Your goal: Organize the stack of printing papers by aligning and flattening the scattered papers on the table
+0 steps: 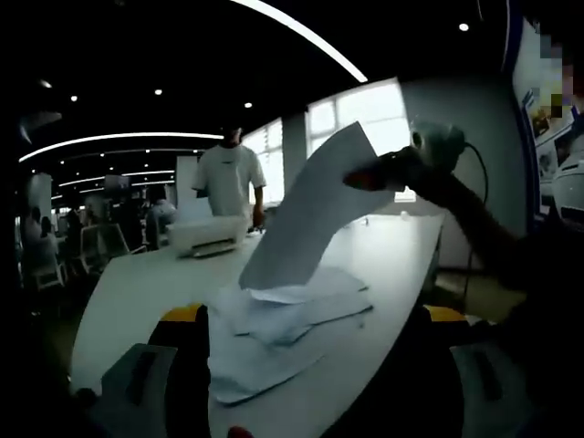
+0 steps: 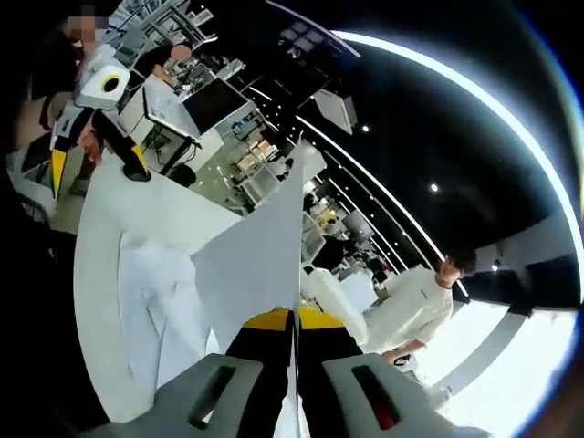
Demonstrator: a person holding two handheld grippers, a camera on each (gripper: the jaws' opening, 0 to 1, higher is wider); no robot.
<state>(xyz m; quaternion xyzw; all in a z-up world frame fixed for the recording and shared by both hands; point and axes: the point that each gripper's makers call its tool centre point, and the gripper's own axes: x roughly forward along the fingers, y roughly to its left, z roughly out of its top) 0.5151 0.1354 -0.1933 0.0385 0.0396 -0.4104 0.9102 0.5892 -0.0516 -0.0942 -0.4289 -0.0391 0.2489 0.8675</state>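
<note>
Left gripper view, left to right:
- Chairs [image 1: 55, 260] and dim desks at 9 o'clock, far back, under curved ceiling light strips [image 1: 119, 139]
- Left claw [image 1: 310, 365], own jaws rising at 7 and 5 o'clock with yellow tips, set wide apart, nothing between them
- White tabletop [image 1: 137, 292], long and rounded, running from 6 toward 1 o'clock
- Printer [image 1: 208, 235], white, on the tabletop at 10 o'clock from centre; no brand legible
- Person [image 1: 228, 178] in a pale shirt standing behind the printer
- Scattered papers [image 1: 283, 319], a loose overlapping heap lying on the tabletop just ahead of the jaws, edges askew
- Lifted sheet [image 1: 310, 214], tilted, its lower edge just above or touching the heap (which, cannot be told), upper corner gripped at 1 o'clock
- Right claw [image 1: 365, 178], entering from 3 o'clock, pinched on that upper corner
- Wall poster at 2 o'clock, print too blurred to read

Right gripper view, left to right:
- Left claw [image 2: 137, 169] at 10 o'clock, yellow and black, poised at the tabletop [image 2: 100, 237] edge
- Scattered papers [image 2: 155, 301] spread flat at 8 o'clock
- Lifted sheet [image 2: 255, 265] standing edge-on through centre
- Right claw [image 2: 294, 319], yellow-tipped jaws closed tight together on the sheet's lower edge at 6 o'clock
- Person [image 2: 411, 310] at 4 o'clock
- No readable writing in this view
</note>
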